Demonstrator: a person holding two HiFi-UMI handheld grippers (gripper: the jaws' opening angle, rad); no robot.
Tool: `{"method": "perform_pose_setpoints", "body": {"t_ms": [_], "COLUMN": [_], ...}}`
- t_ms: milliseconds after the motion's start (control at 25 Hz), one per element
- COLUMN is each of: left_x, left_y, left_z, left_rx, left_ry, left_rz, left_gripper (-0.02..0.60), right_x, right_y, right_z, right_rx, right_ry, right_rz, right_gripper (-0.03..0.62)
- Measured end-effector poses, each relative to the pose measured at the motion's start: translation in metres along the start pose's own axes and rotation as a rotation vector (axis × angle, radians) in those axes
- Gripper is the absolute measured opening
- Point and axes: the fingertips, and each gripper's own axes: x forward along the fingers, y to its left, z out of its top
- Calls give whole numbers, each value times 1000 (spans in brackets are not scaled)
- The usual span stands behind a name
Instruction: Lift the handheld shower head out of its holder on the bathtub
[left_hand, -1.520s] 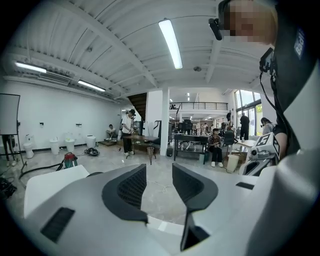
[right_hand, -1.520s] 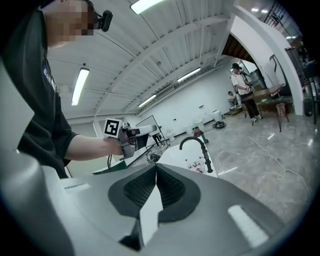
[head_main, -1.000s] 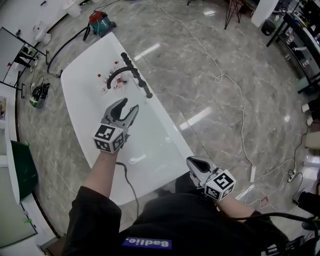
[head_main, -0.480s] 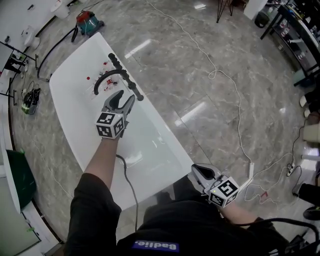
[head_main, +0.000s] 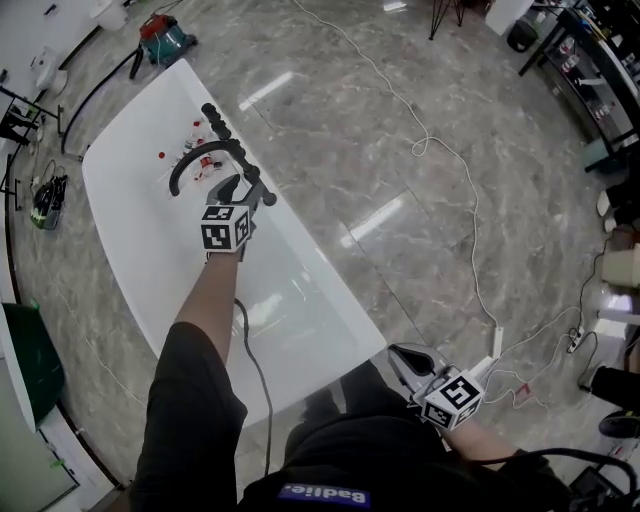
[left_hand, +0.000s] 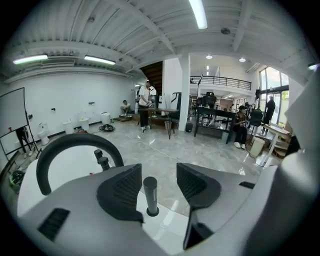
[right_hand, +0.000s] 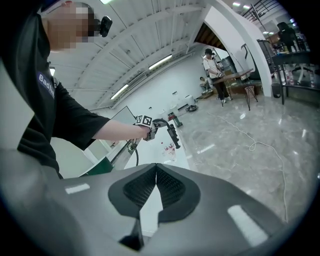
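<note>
The left tool (left_hand: 159, 171) has its two jaws spread, having just been opening. The one slim black handheld shower head (left_hand: 150, 192) stands upright in its holder (left_hand: 153, 212) between them, neither pad pressing on it, on the rim of the one white bathtub (head_main: 135, 245); beyond are two black knobs (left_hand: 104, 162) and one curved black spout (left_hand: 75, 142). The right tool (right_hand: 156, 175), jaws pressed together on nothing, hangs low, well apart from the tub. Each tool bears one marker cube (head_main: 226, 228), and the person's black shirt (head_main: 330, 450) reads "Badlie".
</note>
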Motion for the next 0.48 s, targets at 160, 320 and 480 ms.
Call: {"method": "perform_pose_setpoints", "body": {"t_ms": [160,320,480], "left_x": [31,51,67], "left_y": [5,15,24], "left_z": [-22,-38,-53], "left_rx": [20,15,8], "left_ry": [73,124,159], "left_rz": [26,70,81], "left_gripper": [202,202,201], "right_x": [3,5,5], "right_y": [-12,-19,-25], "right_z": [-14,-19,-27], "right_rx": [32,64,101], "right_ry": [34,48,59], "right_rz": [-21,-26,-26], "right_gripper": [3,3,3]}}
